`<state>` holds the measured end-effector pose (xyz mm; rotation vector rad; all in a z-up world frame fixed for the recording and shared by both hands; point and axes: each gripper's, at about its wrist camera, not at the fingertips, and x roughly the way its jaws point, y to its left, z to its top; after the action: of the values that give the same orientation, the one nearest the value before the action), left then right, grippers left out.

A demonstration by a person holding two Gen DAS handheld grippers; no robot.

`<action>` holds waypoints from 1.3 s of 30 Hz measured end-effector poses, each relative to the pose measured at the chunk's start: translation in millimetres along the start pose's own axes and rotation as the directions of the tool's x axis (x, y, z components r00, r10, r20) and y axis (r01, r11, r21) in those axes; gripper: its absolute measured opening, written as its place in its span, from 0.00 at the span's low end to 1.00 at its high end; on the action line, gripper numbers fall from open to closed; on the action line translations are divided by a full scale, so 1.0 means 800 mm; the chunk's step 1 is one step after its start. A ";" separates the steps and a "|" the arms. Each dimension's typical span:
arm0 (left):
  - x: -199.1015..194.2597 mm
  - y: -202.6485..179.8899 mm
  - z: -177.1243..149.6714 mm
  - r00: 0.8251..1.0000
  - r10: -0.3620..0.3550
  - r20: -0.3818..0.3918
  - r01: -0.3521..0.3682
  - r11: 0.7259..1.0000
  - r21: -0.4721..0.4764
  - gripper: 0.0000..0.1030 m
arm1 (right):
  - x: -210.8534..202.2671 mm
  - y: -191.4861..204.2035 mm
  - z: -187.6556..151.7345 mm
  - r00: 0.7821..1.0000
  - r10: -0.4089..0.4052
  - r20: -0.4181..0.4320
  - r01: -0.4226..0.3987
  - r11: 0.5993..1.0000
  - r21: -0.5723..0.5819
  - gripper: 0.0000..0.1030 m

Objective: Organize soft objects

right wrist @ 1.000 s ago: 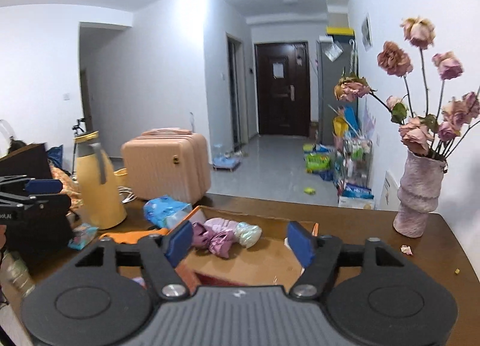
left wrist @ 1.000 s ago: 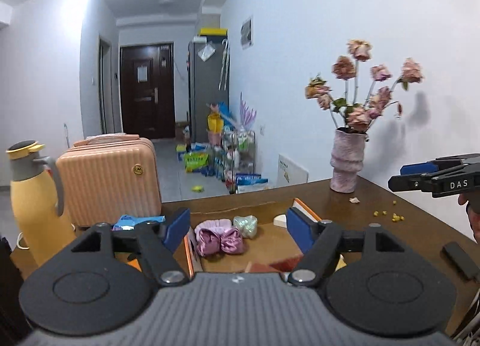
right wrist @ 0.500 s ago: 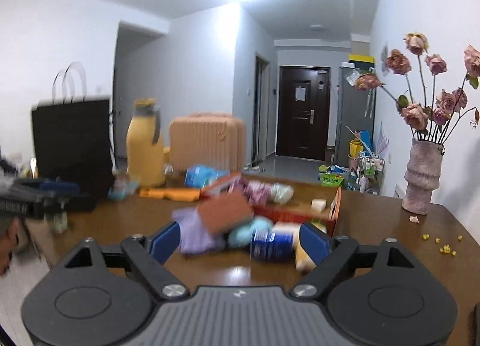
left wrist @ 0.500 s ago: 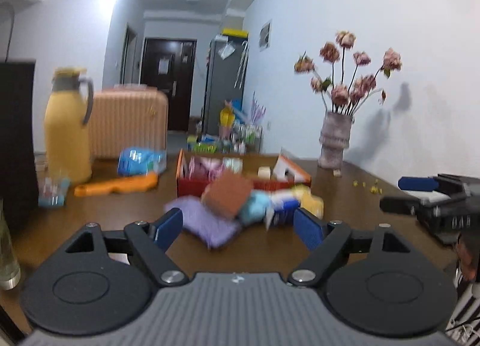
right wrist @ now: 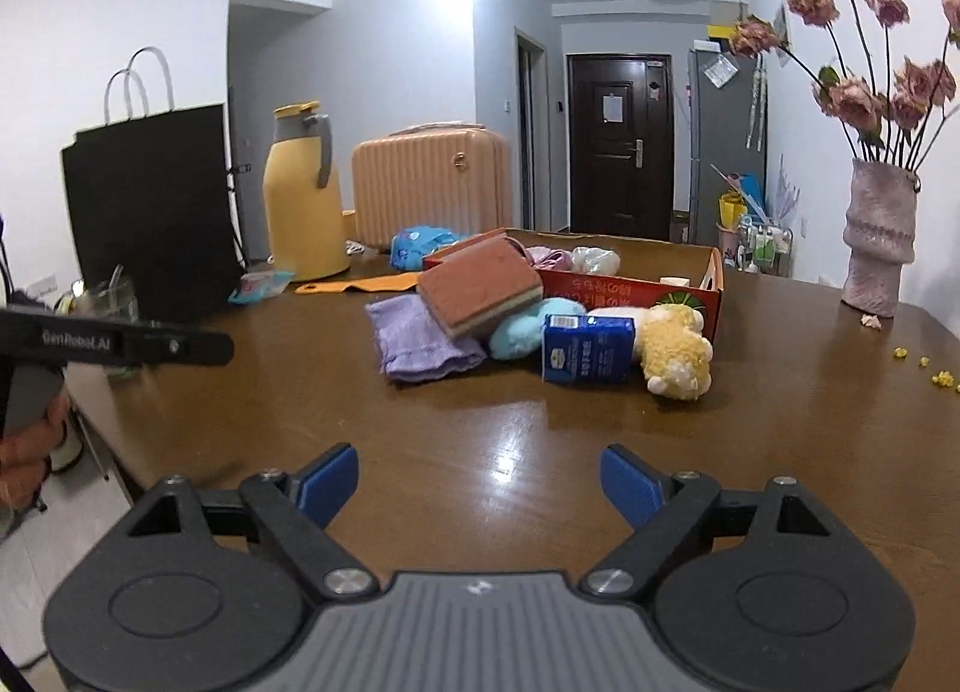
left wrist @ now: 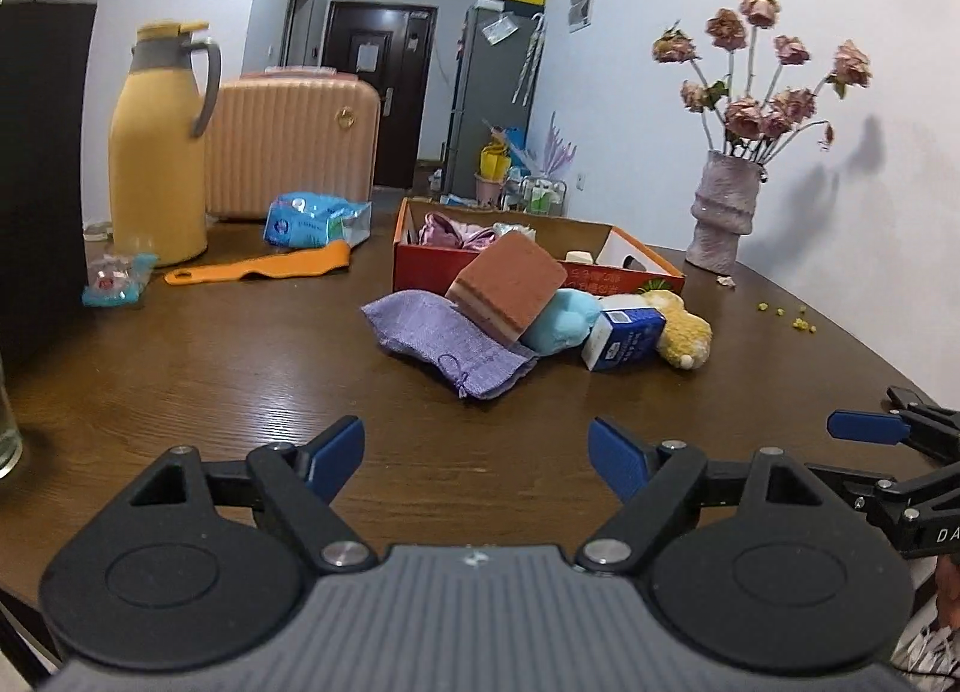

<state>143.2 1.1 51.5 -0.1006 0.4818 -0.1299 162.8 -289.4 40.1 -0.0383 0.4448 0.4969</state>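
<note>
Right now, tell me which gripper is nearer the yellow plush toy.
Right. The right gripper faces the yellow plush toy ahead, slightly rightward; the left gripper sits further left, facing the purple pouch.

Both grippers have come down from above the box (left wrist: 540, 266) to hover low over the worktop (left wrist: 240, 368), short of the pile. The left gripper (left wrist: 477, 455) and right gripper (right wrist: 480, 482) have opened wider, nothing between them.

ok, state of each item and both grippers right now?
left gripper: open, empty
right gripper: open, empty
red box: open-topped, pink cloth inside
sponge: tilted, propped on purple pouch
milk carton: on its side
yellow plush: lying down
</note>
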 end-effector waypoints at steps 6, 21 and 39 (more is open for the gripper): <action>0.081 -0.004 0.026 0.999 -0.022 -0.050 0.020 0.999 -0.044 0.67 | 0.068 -0.035 0.041 0.999 -0.035 -0.013 0.036 0.997 0.066 0.82; 0.250 0.055 0.084 0.986 -0.159 -0.059 0.124 0.913 -0.389 0.42 | 0.317 -0.084 0.171 0.990 0.136 -0.025 -0.130 0.976 0.172 0.55; 0.131 0.016 0.045 0.952 -0.268 -0.150 0.210 0.924 -0.318 0.35 | 0.149 -0.032 0.072 0.976 0.188 -0.111 -0.145 0.939 0.311 0.39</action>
<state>253.7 0.2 33.9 -0.4498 0.6795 -0.3094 292.0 -249.9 40.0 0.2636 0.6610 0.5910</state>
